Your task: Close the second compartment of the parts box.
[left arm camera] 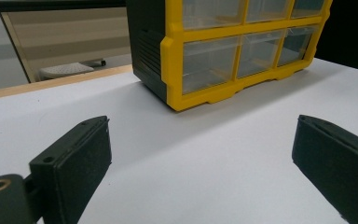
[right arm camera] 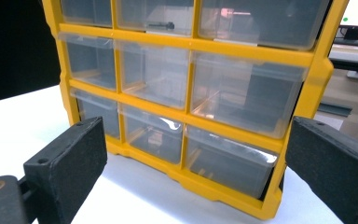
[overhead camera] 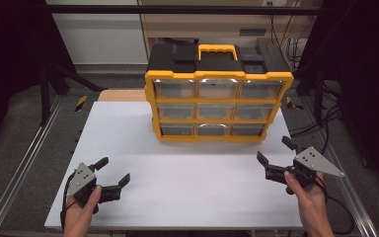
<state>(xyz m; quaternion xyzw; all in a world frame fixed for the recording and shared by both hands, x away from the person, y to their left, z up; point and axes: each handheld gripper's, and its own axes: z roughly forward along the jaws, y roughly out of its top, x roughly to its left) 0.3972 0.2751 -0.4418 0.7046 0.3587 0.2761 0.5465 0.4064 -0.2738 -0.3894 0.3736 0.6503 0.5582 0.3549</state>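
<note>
A yellow and black organizer cabinet (overhead camera: 217, 101) stands upright at the back middle of the white table (overhead camera: 177, 173), with three rows of three clear drawers facing me. My left gripper (overhead camera: 112, 171) rests open near the front left of the table, nothing between its jaws. At the front right my right gripper (overhead camera: 275, 151) is open too, pointed at the cabinet's lower right corner. The left gripper view has the cabinet (left arm camera: 233, 46) far ahead past the spread jaws (left arm camera: 200, 163). The right gripper view faces the clear drawers (right arm camera: 191, 84) at close range between spread jaws (right arm camera: 196, 172); a small dark item lies in the top middle one.
Metal rails (overhead camera: 24, 163) run along both sides of the table. Cables (overhead camera: 321, 123) trail on the floor at the right. A wooden board edge (overhead camera: 121, 95) shows behind the table at the left. Dark stands (overhead camera: 49, 84) rise at the back left.
</note>
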